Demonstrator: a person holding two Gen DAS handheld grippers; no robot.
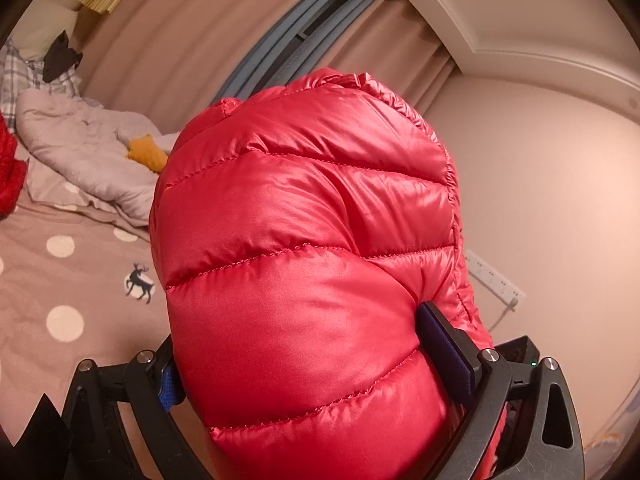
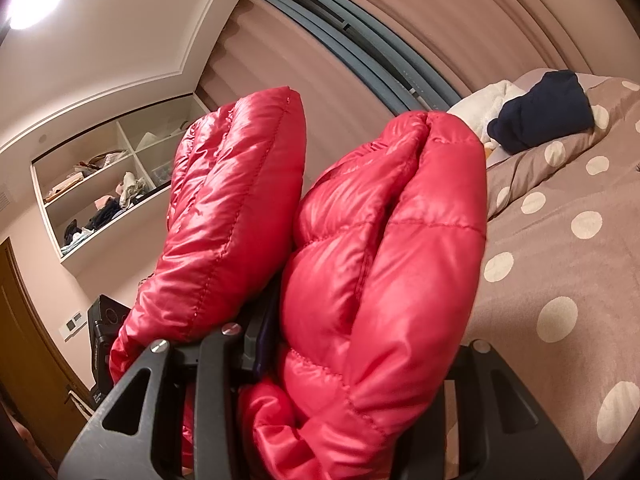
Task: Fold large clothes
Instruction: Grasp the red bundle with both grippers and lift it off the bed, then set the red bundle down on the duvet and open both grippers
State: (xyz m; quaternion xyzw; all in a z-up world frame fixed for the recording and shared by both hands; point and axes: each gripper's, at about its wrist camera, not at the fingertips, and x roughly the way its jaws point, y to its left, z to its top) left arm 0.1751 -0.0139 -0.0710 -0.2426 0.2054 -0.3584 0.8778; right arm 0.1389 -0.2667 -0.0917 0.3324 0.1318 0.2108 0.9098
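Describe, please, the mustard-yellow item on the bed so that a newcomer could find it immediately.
Start at the polka-dot bedspread in the left wrist view and follow it toward the curtains to the crumpled pale grey duvet. The mustard-yellow item lies against its edge, the only yellow thing among greys and browns.

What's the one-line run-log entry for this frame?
left tool: shut on red quilted puffer jacket | right tool: shut on jacket | jacket lifted above polka-dot bedspread | fold unfinished
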